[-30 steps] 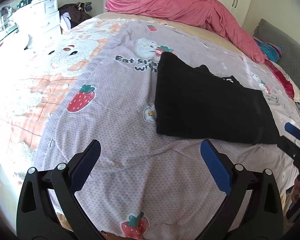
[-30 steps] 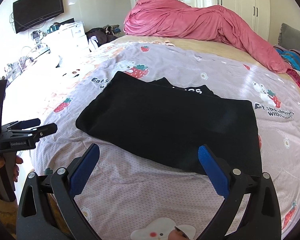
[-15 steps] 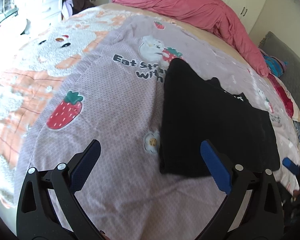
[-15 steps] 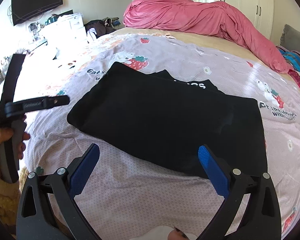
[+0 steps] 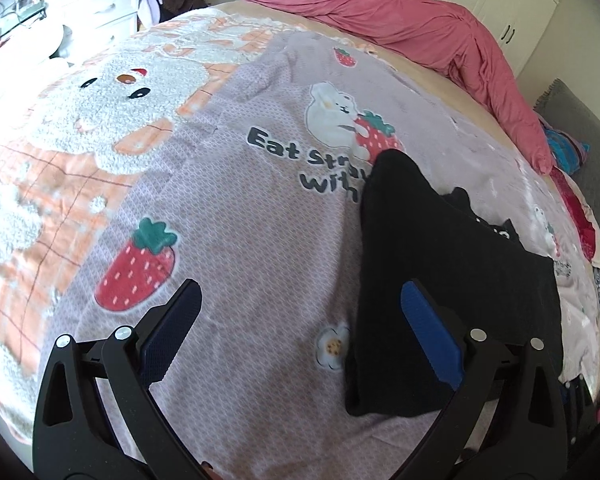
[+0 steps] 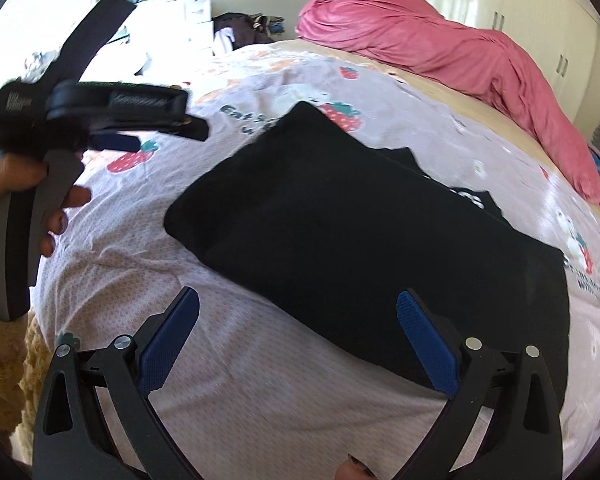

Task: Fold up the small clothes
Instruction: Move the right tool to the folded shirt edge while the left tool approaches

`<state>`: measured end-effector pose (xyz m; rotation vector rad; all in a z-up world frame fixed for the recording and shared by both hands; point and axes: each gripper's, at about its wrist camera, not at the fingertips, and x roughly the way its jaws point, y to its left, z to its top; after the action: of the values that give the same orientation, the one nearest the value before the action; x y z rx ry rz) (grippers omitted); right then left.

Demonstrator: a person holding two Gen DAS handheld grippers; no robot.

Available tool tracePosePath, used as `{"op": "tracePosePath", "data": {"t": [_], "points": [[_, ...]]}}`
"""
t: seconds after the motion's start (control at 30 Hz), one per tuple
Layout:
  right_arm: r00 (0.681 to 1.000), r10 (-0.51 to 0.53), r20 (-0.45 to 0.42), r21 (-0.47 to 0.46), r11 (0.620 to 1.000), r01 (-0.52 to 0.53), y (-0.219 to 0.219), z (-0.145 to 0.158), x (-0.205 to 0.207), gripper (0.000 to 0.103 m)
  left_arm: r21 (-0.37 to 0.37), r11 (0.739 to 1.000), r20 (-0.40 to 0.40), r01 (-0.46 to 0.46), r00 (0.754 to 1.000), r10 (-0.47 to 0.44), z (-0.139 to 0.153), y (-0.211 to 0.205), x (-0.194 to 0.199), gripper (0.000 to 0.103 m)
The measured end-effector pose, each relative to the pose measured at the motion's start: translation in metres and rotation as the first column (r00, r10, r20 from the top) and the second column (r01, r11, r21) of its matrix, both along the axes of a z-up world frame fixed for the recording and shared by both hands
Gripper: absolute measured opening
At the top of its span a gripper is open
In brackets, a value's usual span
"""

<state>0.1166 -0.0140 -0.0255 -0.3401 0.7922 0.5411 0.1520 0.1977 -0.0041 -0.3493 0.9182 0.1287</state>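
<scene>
Left gripper [image 5: 300, 312] has swung nearer the black garment [image 6: 364, 240] on the strawberry-print bedspread [image 5: 240, 216].

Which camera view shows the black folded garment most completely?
The right wrist view: the black garment lies nearly whole ahead of the open right hand-held gripper. In the left wrist view, the garment sits at the right, partly hidden behind a finger of the open left hand-held gripper.
</scene>
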Motion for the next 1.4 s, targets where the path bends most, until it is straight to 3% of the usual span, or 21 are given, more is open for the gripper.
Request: {"op": "tracePosePath", "data": {"t": [0.27,0.7,1.4], "points": [[0.998,0.042,0.035,-0.069,0.997,-0.040,0.041,-0.018,0.005,0.099,0.019,1.000,-0.020,0.007,1.000,-0.007,-0.004,0.008,0.011,0.094],[0.991,0.072,0.110,-0.193,0.980,-0.050,0.065,-0.043,0.023,0.099,0.027,0.999,-0.042,0.021,0.999,-0.019,-0.013,0.014,0.027,0.094],[0.974,0.076,0.213,-0.257,0.966,-0.019,0.090,-0.058,0.044,0.099,0.029,0.999,-0.009,0.035,0.999,-0.035,-0.006,0.011,0.052,0.094]]}}
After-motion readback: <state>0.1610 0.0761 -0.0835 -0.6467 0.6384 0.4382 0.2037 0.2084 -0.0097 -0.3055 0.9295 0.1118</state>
